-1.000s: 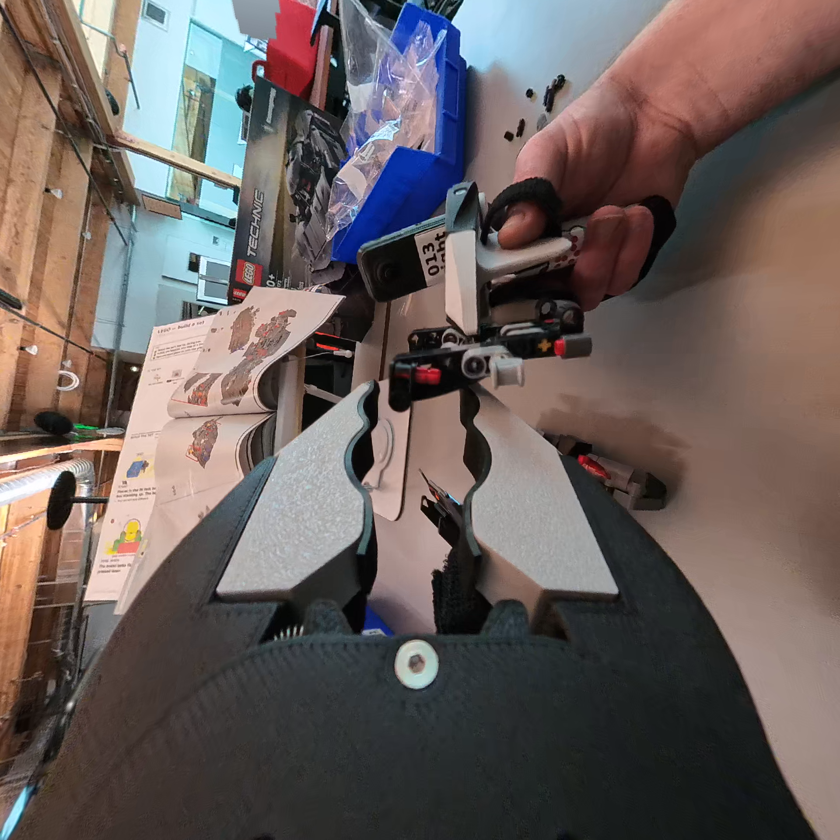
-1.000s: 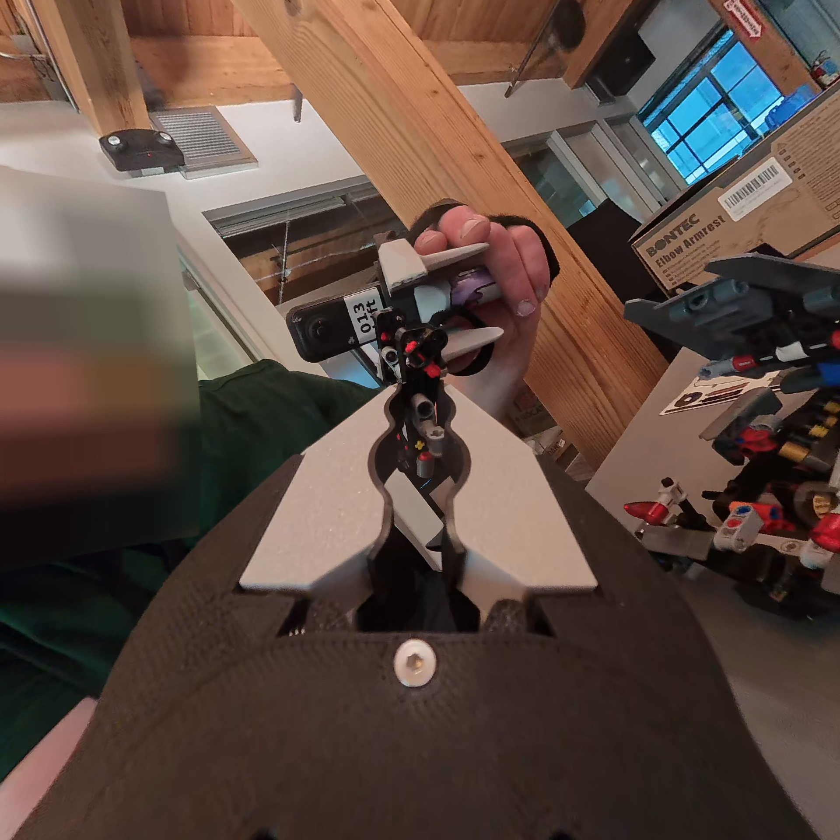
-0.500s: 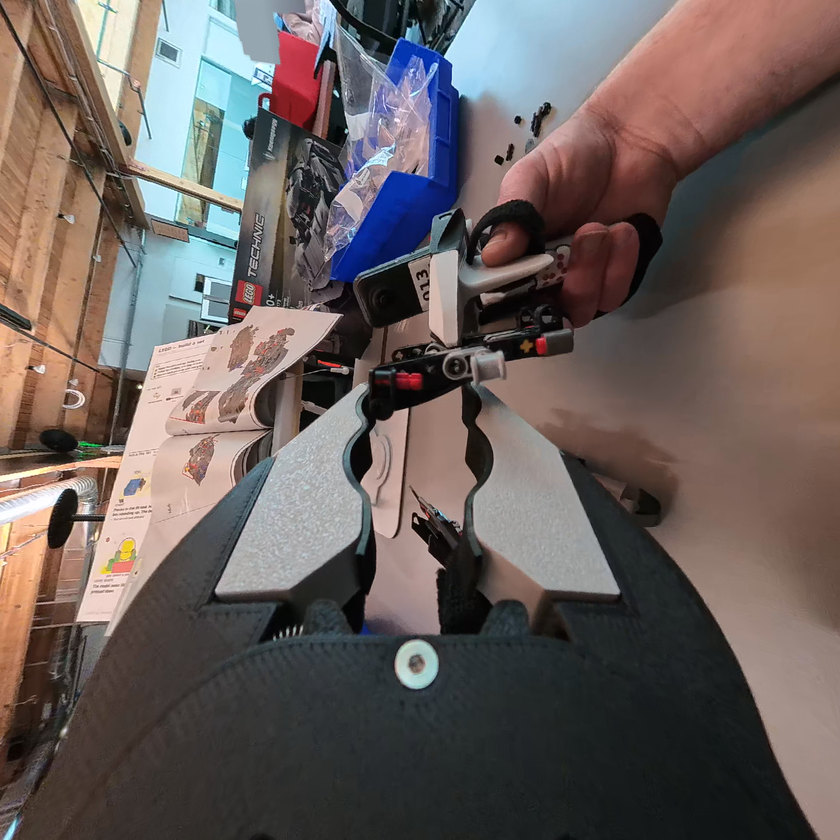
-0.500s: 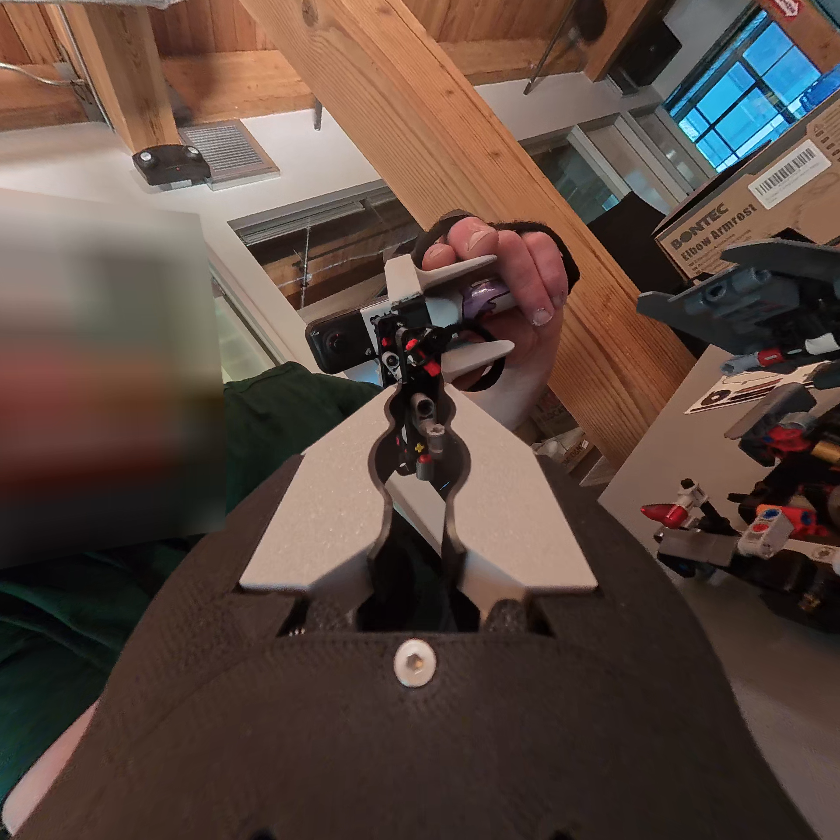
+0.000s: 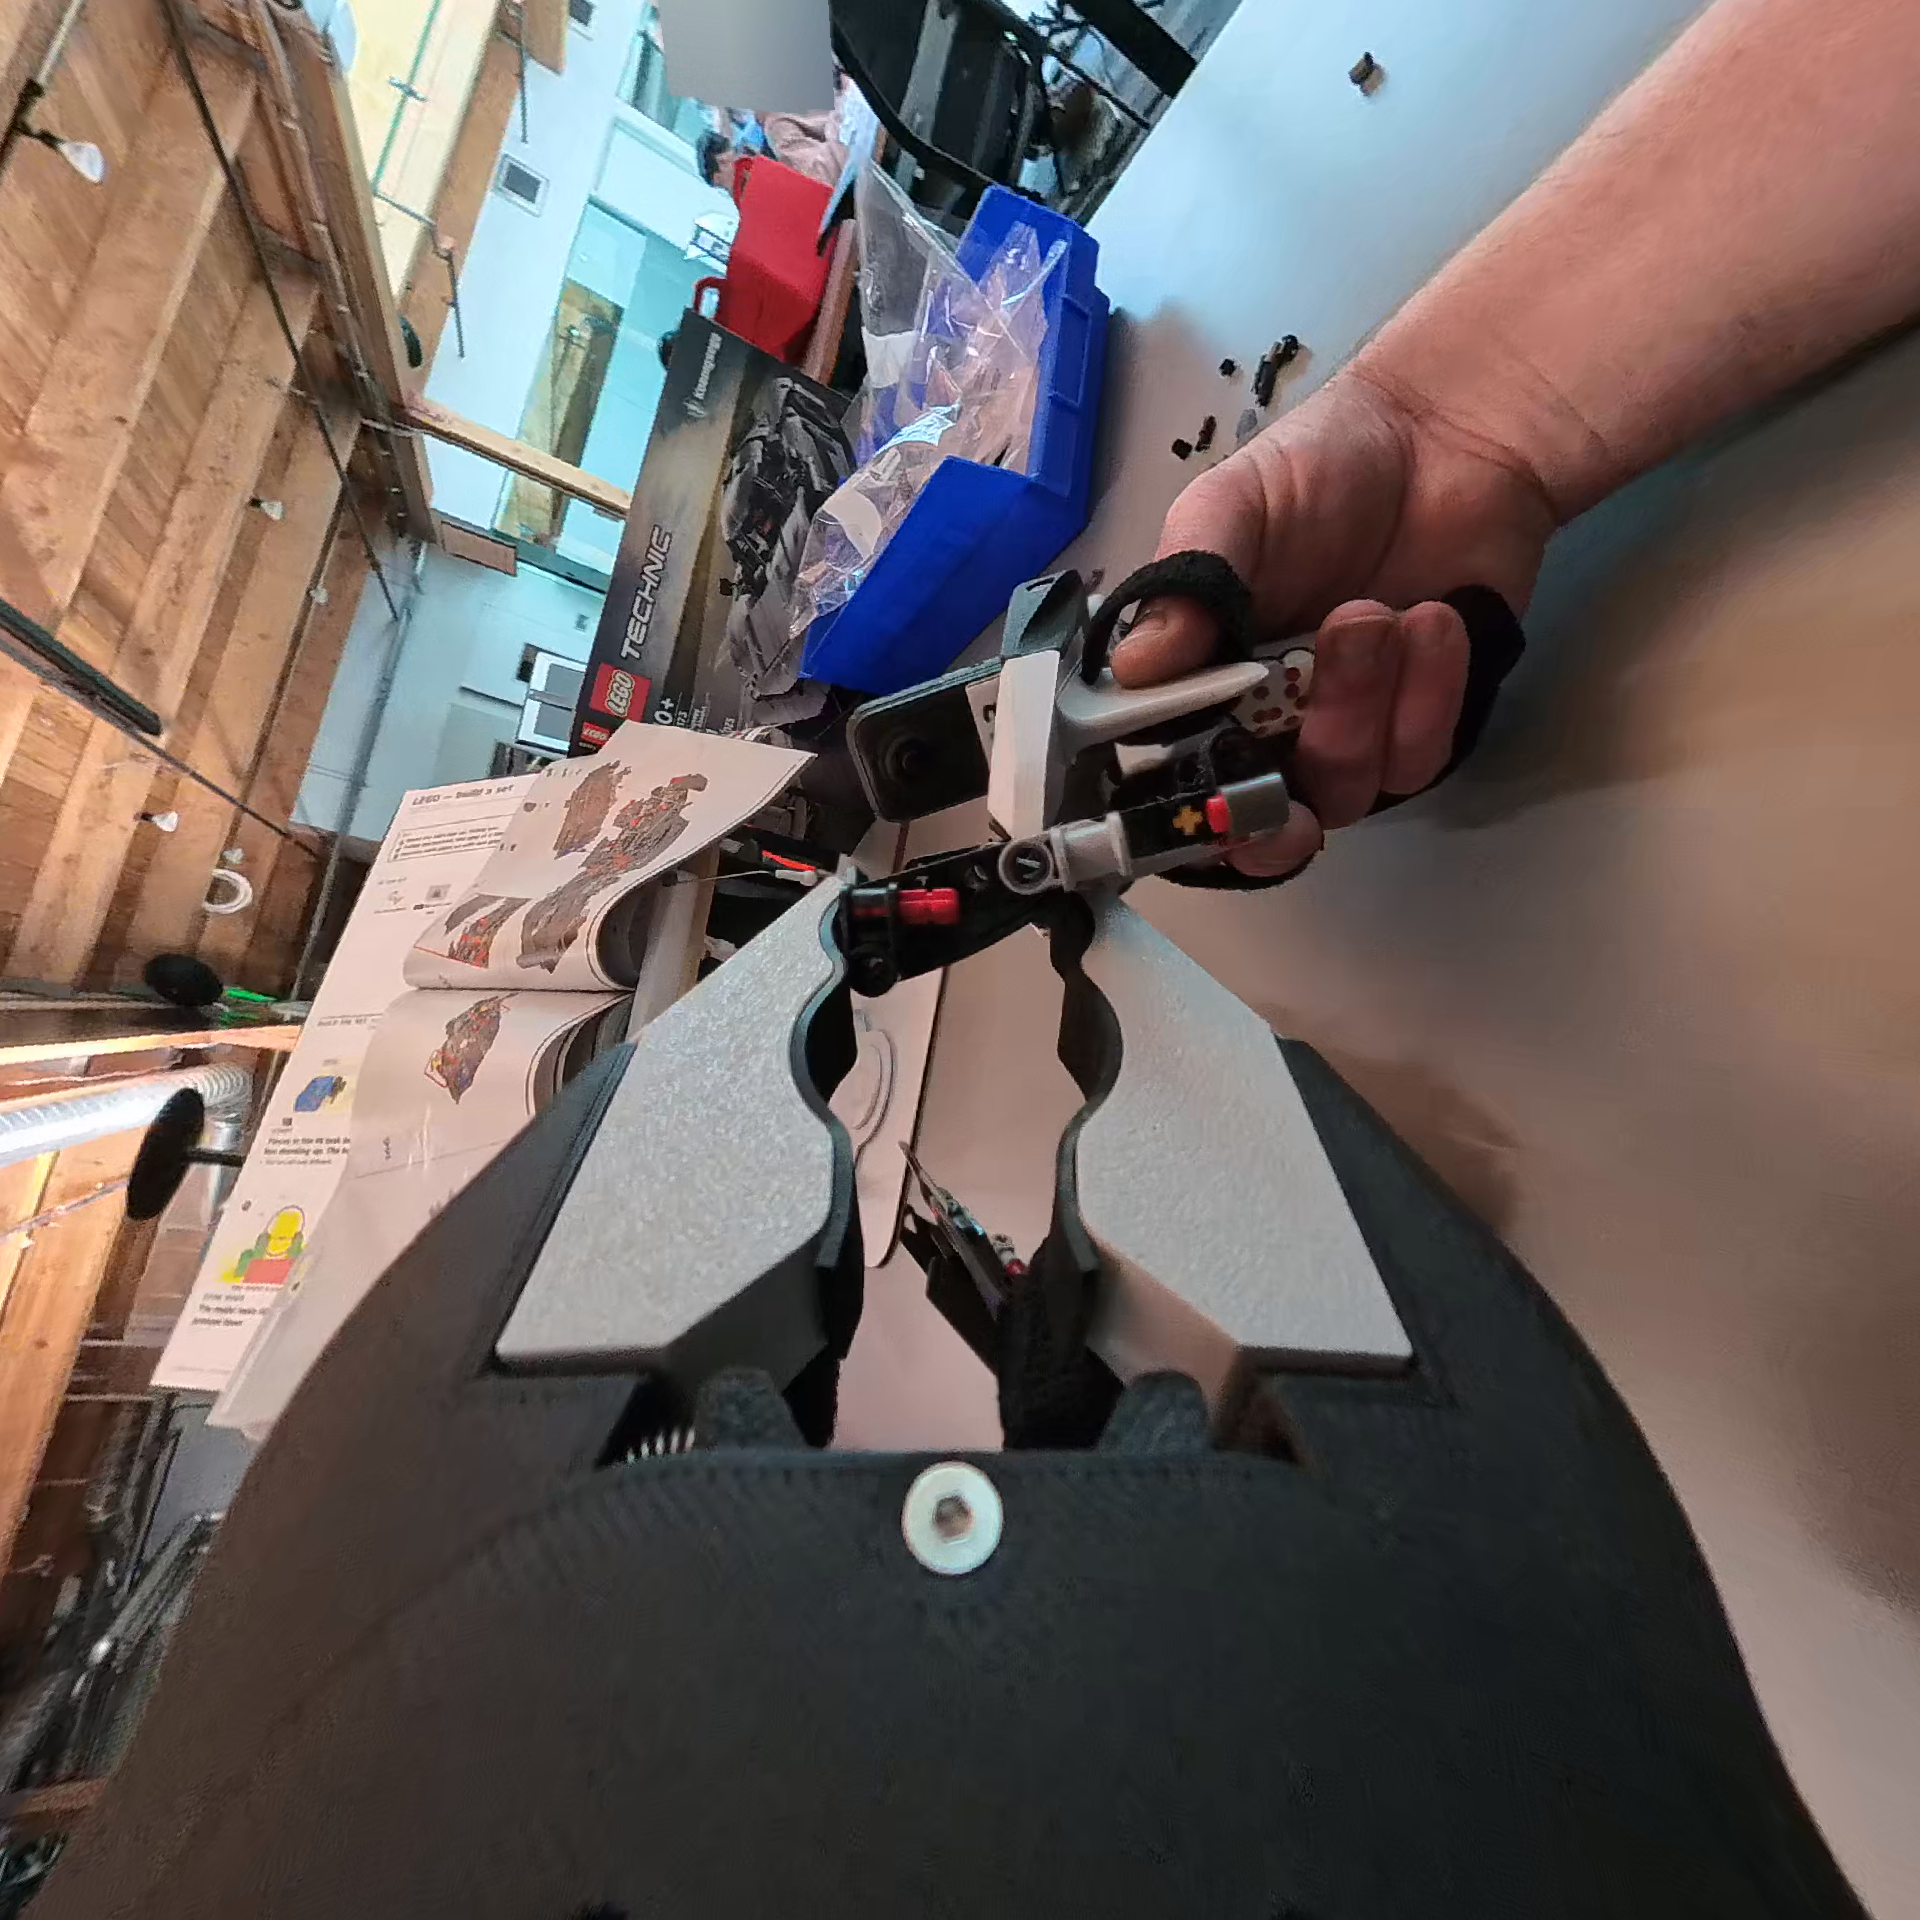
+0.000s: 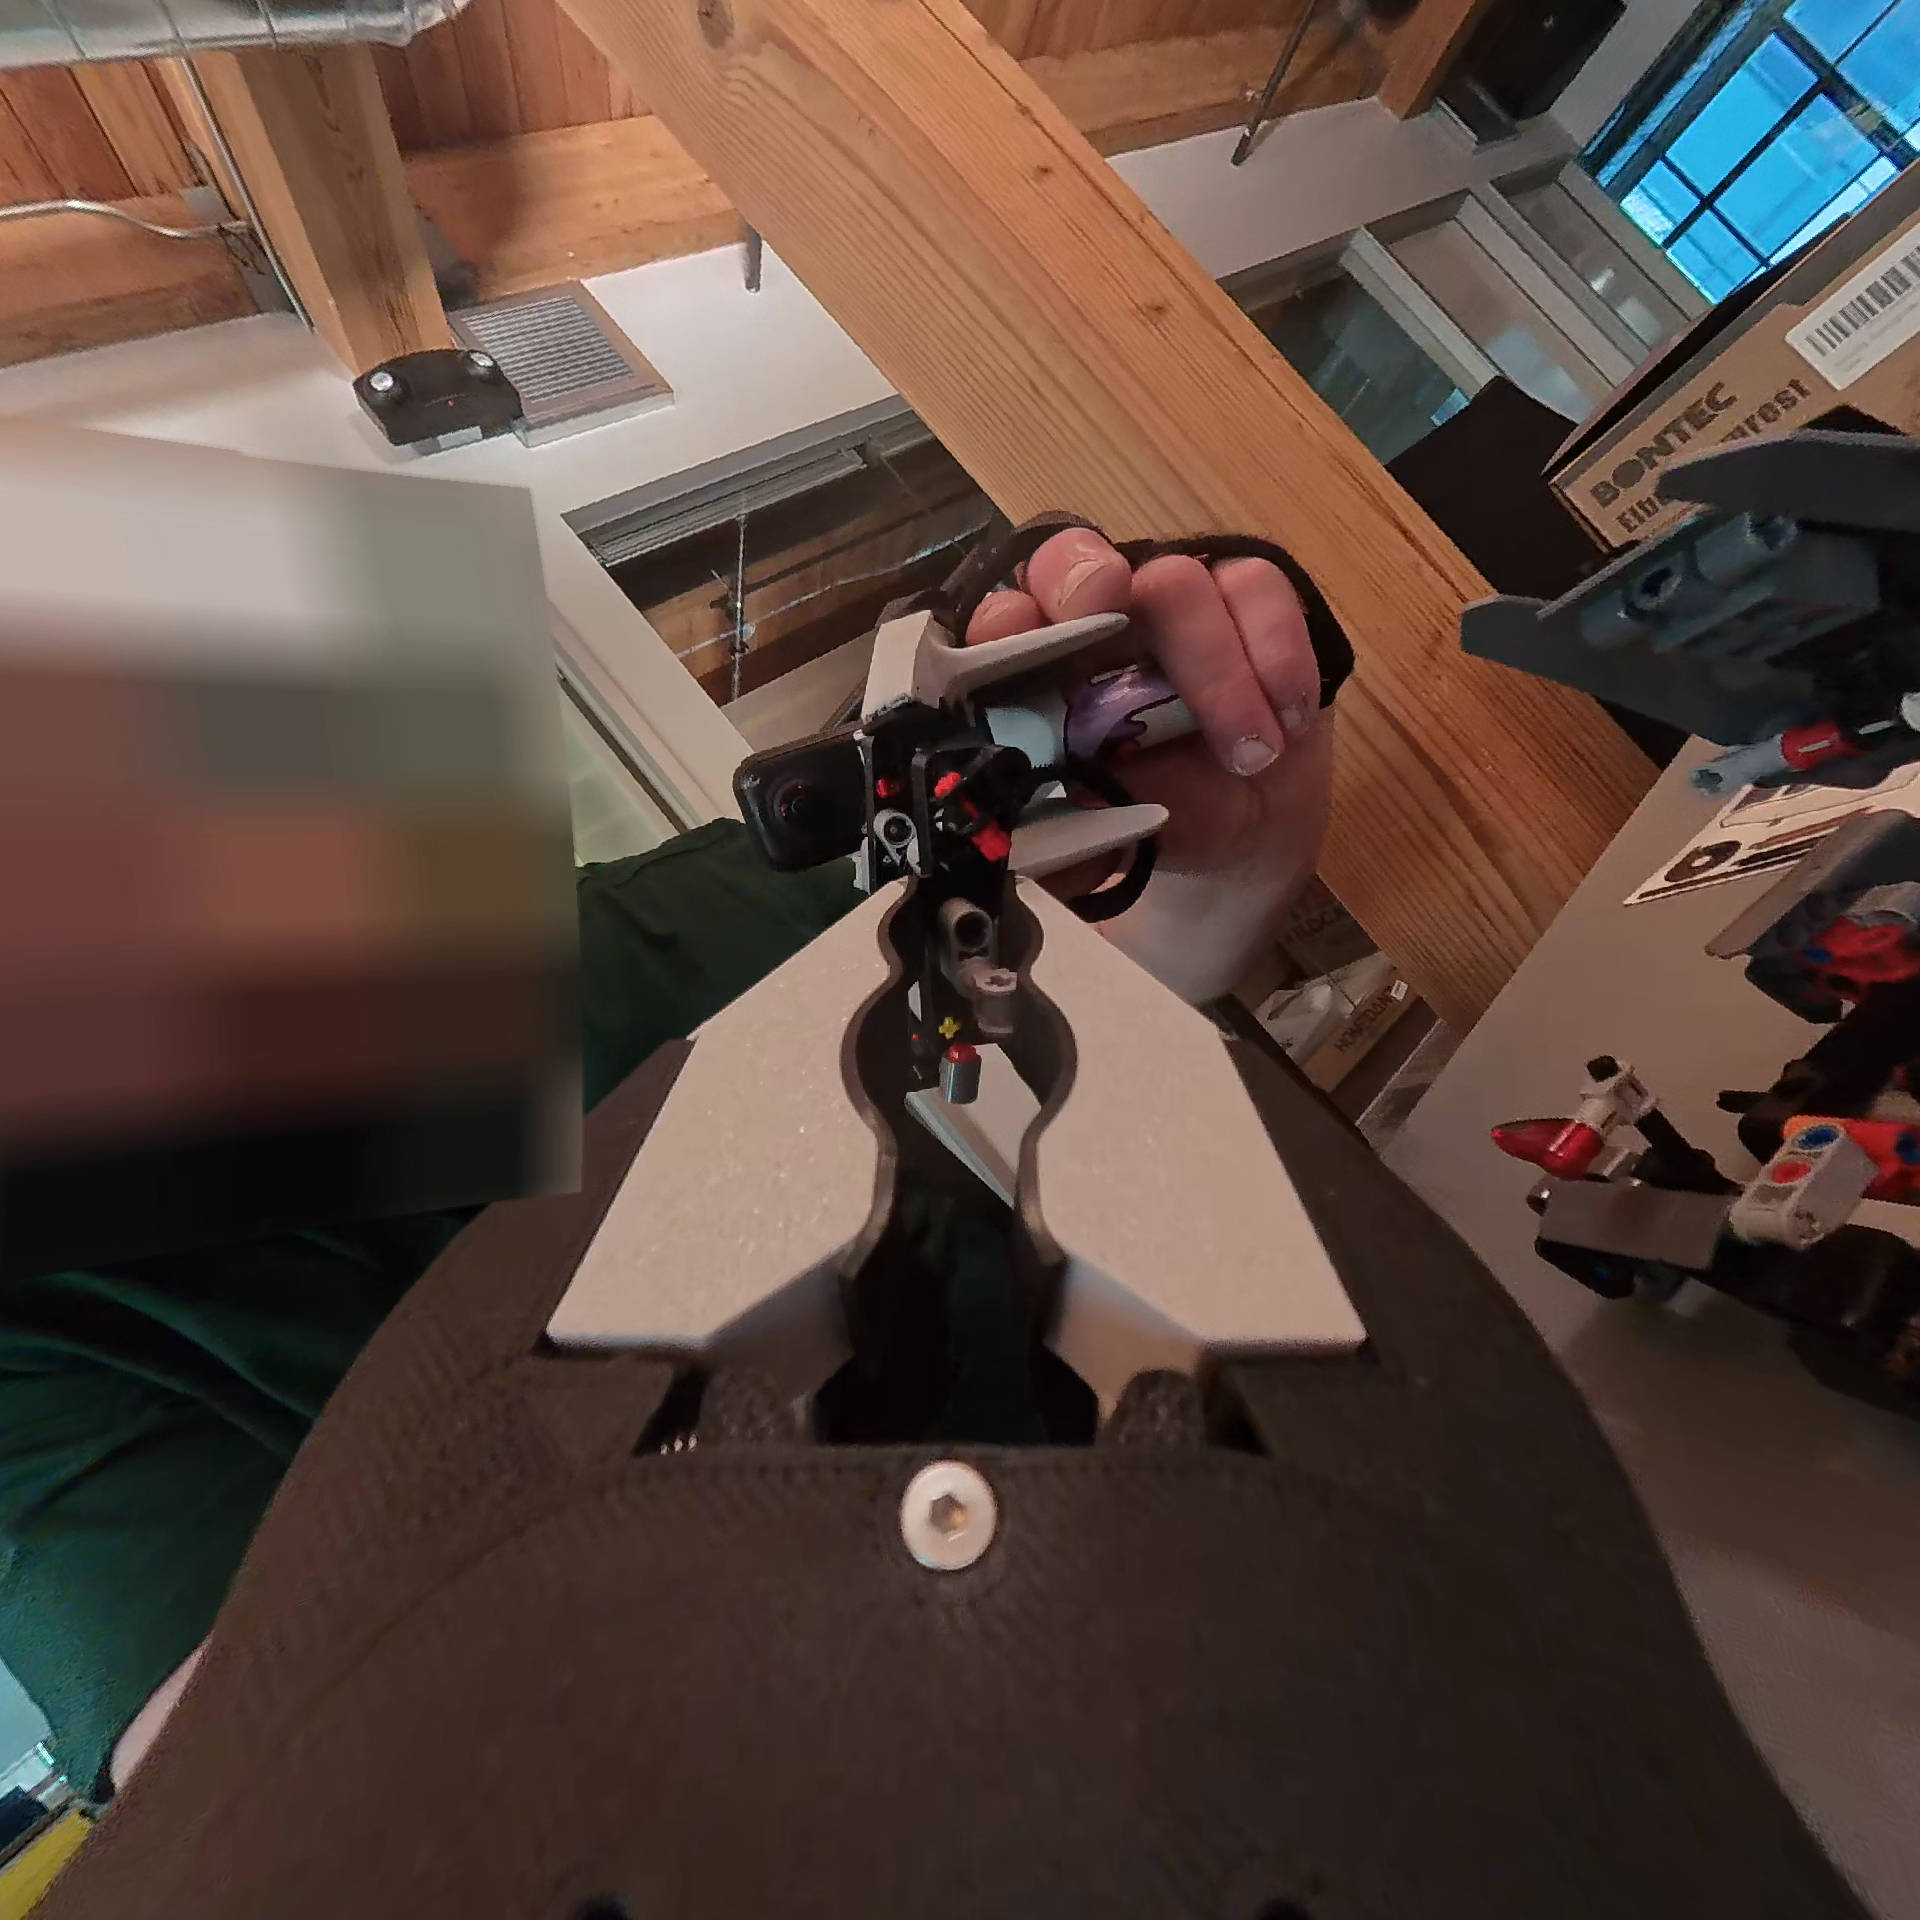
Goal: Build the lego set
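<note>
A small black Lego sub-assembly (image 6: 956,997) with red pins and grey connectors is clamped between the nearly closed fingers of my right gripper (image 6: 956,914), held up in the air. In the left wrist view the same sub-assembly (image 5: 1039,873) lies across the tips of my left gripper (image 5: 966,914). The left jaws stand well apart, and the piece's black end touches the left fingertip. The right gripper (image 5: 1029,727), in a hand, faces me just behind it. The left gripper (image 6: 904,748) shows head-on in the right wrist view.
A blue bin (image 5: 977,540) with plastic bags, the Lego box (image 5: 717,540) and an open instruction booklet (image 5: 582,883) lie on the table. Small black parts (image 5: 1247,384) are scattered nearby. The partly built model (image 6: 1818,1143) and a cardboard box (image 6: 1714,436) are to the right.
The sub-assembly and the right gripper have shifted left and tilted across my left gripper's tips. The two grippers have come closer together. A loose grey piece on the table has left view.
</note>
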Action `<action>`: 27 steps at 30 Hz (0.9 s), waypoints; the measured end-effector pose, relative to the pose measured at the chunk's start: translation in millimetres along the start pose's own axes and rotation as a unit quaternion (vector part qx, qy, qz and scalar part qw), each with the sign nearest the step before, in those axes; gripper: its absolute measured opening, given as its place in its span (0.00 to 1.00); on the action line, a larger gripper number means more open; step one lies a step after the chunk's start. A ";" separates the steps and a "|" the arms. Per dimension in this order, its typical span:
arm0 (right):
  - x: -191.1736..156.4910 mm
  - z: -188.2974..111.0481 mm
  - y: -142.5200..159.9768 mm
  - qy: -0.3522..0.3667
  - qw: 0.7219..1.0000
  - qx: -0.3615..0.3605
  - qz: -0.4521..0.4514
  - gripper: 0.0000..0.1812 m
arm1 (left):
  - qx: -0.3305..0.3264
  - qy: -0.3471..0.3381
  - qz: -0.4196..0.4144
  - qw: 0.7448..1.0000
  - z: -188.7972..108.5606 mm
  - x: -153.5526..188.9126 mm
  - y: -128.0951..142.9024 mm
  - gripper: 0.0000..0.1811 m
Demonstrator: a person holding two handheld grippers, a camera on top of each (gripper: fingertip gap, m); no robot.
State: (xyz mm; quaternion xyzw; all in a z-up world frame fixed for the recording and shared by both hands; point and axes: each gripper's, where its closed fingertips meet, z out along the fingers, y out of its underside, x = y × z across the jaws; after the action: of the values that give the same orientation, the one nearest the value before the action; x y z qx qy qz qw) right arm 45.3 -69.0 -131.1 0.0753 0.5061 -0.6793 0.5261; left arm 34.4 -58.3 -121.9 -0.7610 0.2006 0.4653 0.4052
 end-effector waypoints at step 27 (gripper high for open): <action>62.4 -16.8 -14.5 0.169 0.982 -0.017 0.087 0.06 | -0.074 -0.195 -0.233 0.950 -3.0 -1.6 85.1 0.35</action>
State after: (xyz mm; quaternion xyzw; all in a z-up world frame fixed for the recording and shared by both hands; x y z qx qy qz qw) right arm -0.6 -96.9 -169.9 0.2244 0.5905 -0.5997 0.4912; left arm -22.8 -111.1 -156.4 -0.7089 -0.1000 0.5107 0.4760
